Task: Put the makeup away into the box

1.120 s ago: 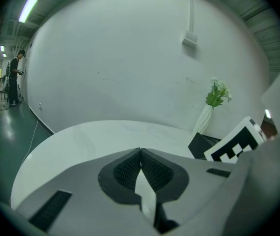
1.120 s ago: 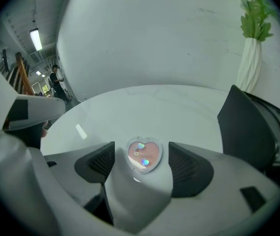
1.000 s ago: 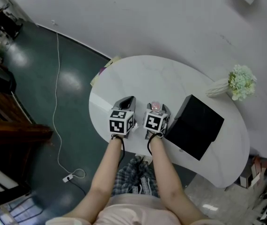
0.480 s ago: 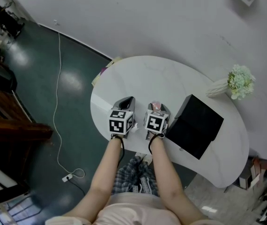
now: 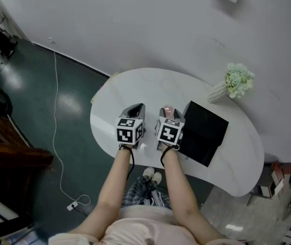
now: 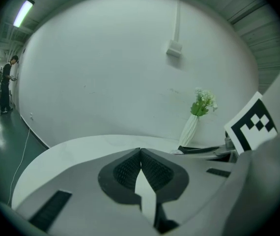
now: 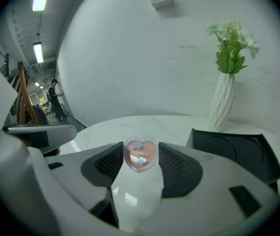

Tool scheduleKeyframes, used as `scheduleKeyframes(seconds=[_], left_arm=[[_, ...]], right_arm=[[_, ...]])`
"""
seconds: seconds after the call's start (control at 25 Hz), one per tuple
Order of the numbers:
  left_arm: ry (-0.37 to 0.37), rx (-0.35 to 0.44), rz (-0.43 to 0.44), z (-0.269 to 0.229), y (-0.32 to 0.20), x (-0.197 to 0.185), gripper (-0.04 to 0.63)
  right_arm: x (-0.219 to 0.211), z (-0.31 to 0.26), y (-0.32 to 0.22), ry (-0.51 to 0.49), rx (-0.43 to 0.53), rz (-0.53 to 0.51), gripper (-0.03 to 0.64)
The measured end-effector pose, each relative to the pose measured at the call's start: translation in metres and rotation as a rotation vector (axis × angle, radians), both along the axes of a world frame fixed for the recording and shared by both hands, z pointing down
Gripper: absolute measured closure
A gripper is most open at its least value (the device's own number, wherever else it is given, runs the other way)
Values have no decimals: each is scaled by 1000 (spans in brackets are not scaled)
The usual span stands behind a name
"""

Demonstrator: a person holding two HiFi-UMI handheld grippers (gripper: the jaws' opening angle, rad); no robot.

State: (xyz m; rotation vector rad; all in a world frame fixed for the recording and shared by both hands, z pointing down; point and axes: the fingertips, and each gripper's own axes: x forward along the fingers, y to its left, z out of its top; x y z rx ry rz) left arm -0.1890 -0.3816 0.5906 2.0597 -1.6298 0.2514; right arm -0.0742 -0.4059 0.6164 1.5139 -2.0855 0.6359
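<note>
- The white cable (image 5: 57,117) trails over the dark green floor, well to the left of the black square box (image 5: 205,132), past the near edge of the white curved marble-look table (image 5: 140,83).
- The left gripper (image 5: 138,108), grey with a marker cube at its back, hangs over the table left of the box, with the other gripper between them. In the left gripper view (image 6: 140,150) its two jaws are together, tips meeting, with nothing between them.
- The right gripper (image 5: 169,111) sits just beside the box's left edge. In the right gripper view (image 7: 140,146) its jaws are clamped on the clear heart-shaped pink makeup compact (image 7: 140,155), one ribbed pad on each side of the heart.
- The compact (image 5: 169,109) is held over the tabletop, just left of the box and outside it.
- The box (image 7: 236,150) lies on the table, showing round recesses in its dark inside.
- The white ribbed vase (image 5: 217,92) of pale green flowers stands just behind the box's far right corner, close to the wall.
</note>
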Motion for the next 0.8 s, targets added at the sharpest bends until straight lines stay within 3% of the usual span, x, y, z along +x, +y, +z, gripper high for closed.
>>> scheduleKeyframes(seconds=[0.32, 0.56, 0.8], left_arm=[[9, 46, 156, -26, -5, 90, 569], [15, 31, 306, -24, 6, 176, 569], [11, -8, 420, -9, 27, 238, 569]], right_arm=[[94, -36, 7, 0, 68, 145, 376], [167, -31, 34, 3, 43, 248, 376], [207, -12, 65, 8, -3, 296, 376]])
